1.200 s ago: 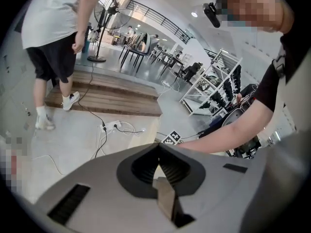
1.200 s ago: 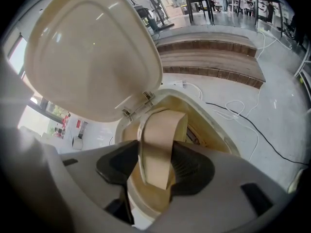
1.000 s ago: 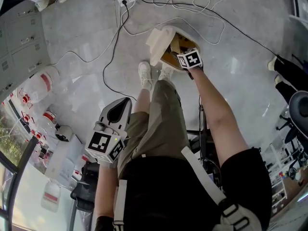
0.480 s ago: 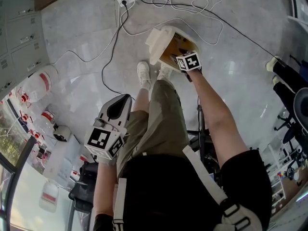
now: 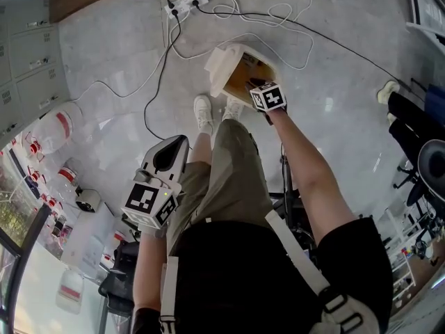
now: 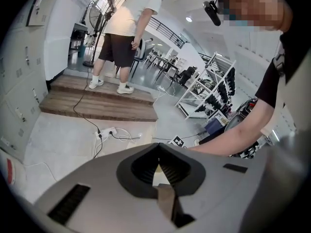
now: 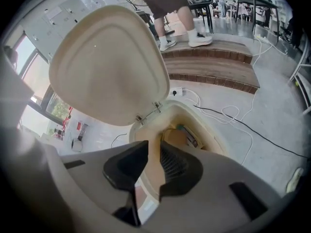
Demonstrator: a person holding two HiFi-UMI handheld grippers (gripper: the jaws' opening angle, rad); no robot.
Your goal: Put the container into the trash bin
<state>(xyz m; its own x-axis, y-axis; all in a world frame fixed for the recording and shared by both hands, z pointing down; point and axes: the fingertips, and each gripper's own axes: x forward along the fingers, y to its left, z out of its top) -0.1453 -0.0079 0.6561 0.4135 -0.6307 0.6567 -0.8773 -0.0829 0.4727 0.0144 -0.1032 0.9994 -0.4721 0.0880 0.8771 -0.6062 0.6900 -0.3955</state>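
- Step: drop looks done. The container (image 7: 177, 137) lies inside the trash bin (image 7: 213, 139), under its raised lid (image 7: 109, 64).
- Right claw (image 7: 149, 166) is just above the bin mouth, jaws closing on nothing.
- Left claw (image 6: 158, 171) is closed and empty, well away from the bin.
- Next: I'd lift the right claw clear of the bin.

Trash bin (image 5: 220, 68), upper centre, head view: cream plastic, smooth, semi-matt. Floor (image 5: 111, 54): grey stone-look, polished, glossy. Step (image 7: 214, 67), upper right: brown wood, matt. Shorts (image 5: 236, 179): olive cloth.
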